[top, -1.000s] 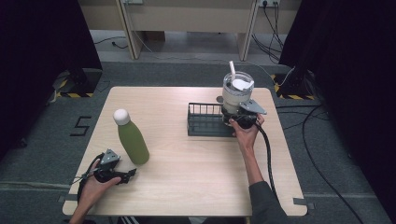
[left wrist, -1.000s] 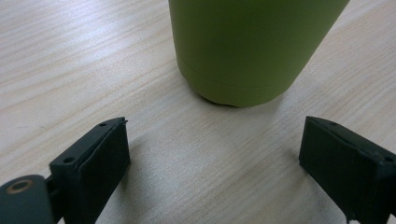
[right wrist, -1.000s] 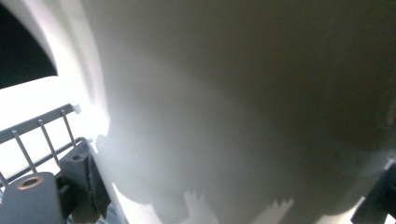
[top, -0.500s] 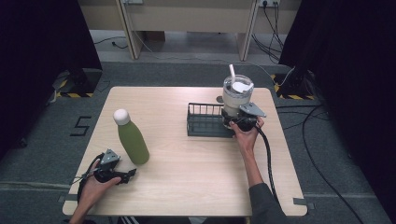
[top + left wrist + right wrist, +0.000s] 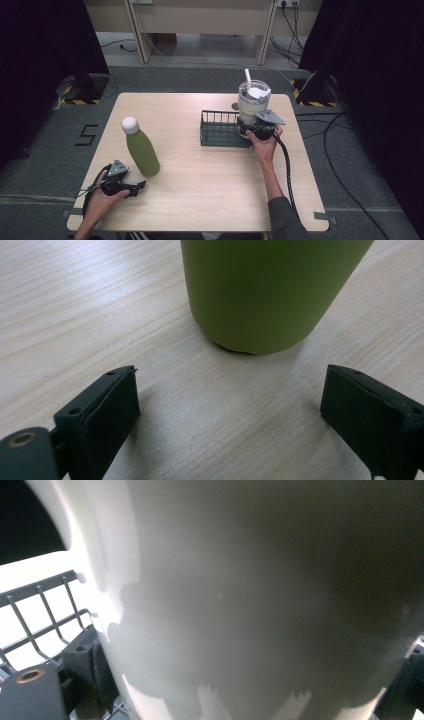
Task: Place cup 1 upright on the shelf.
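Note:
A green bottle [image 5: 141, 148] with a white cap stands upright on the left half of the wooden table [image 5: 200, 185]. My left gripper [image 5: 140, 188] rests on the table just in front of it, held by a hand. In the left gripper view the bottle's base [image 5: 270, 290] is a short way beyond the left gripper [image 5: 230, 410], whose jaws stand wide apart with nothing between them. A white tumbler [image 5: 253, 102] with a straw stands in the right end of a black wire basket [image 5: 220, 132]. My right gripper [image 5: 254, 131] is shut on the tumbler's lower body [image 5: 250, 605].
Basket wires [image 5: 45, 610] show left of the tumbler in the right gripper view. Cables trail from each gripper over the table's near edge. Dark curtains flank the table, and a wooden bench frame [image 5: 200, 20] stands behind it on the grey floor.

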Motion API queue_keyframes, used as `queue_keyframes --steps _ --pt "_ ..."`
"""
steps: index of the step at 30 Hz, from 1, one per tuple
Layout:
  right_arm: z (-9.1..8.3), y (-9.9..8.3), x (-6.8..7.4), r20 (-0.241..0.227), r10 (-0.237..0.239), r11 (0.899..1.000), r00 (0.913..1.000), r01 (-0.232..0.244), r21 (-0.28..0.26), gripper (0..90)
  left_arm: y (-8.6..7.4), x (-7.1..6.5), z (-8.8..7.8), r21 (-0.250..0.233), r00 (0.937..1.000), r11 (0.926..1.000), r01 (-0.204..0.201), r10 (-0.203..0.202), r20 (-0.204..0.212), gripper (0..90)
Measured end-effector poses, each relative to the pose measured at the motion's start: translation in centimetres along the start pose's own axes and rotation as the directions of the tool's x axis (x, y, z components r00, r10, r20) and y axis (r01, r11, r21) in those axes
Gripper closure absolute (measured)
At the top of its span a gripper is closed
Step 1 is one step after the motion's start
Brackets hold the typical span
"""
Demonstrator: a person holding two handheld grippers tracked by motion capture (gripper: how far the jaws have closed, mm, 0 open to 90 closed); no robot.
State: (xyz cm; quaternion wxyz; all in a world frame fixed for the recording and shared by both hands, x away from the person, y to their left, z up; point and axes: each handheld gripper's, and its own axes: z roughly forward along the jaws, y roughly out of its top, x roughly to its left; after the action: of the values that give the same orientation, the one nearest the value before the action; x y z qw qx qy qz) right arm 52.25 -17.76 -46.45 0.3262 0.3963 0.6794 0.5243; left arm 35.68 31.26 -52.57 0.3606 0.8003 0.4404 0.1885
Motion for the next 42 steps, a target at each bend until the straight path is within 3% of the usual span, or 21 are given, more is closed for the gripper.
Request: queue_keyframes --steps 10,14,27,38,42 --pt "-0.4 0.2 0.3 0.037 -0.049 0.999 0.9981 0.049 0.008 9.5 0.0 0.0 0.0 0.0 1.0 1.0 0.0 0.0 0.0 7.9" --pt "-0.5 0.1 0.3 0.035 -0.032 0.999 0.9989 0.032 0.007 9.8 0.0 0.0 0.0 -0.001 1.0 1.0 0.0 0.0 0.001 7.9" --pt "-1.2 0.3 0.2 0.022 -0.046 0.998 0.9987 0.046 0.031 9.4 0.0 0.0 0.0 0.0 1.0 1.0 0.0 0.0 0.0 7.9" --pt "-1.4 0.3 0.4 0.047 -0.047 0.999 0.9978 0.046 0.023 9.2 0.0 0.0 0.0 0.0 1.0 1.0 0.0 0.0 0.0 7.9" --pt "-1.6 0.2 0.2 0.026 -0.036 0.999 0.999 0.035 0.018 9.2 0.0 0.0 0.0 0.0 1.0 1.0 0.0 0.0 0.0 7.9"
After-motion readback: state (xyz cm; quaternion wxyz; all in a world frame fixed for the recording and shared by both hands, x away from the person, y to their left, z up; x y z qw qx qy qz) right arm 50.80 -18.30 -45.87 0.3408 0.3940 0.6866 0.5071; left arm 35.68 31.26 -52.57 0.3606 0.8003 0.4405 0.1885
